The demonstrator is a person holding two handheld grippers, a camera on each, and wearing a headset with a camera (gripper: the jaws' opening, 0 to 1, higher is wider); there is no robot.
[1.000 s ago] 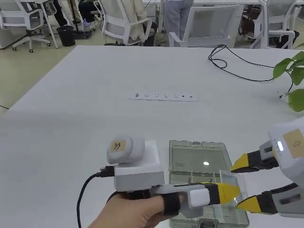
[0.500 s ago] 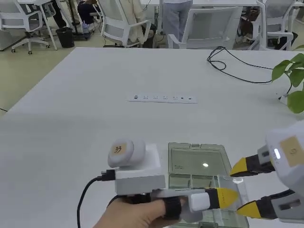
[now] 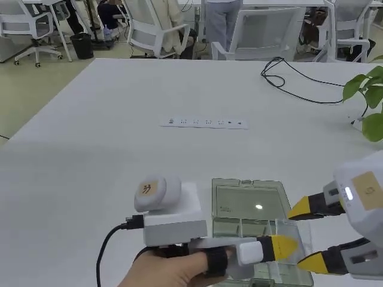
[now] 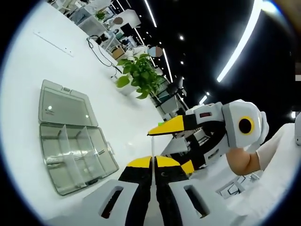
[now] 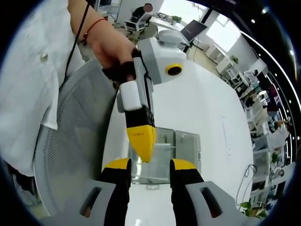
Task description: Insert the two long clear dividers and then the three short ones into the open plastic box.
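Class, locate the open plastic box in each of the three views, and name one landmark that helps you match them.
Head view: the box sits low, right of centre.
Left gripper view: the box lies at left, lid towards the top.
Right gripper view: the box is central, just above the open right gripper.
Landmark: the left gripper, yellow-tipped, shut on a clear divider.

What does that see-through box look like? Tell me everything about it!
The plastic box is see-through with a greenish tint and lies open on the white table. Its flat lid is folded back, away from the person. Clear dividers already split its tray into compartments. The left gripper, shut on a loose divider, is near its tray.
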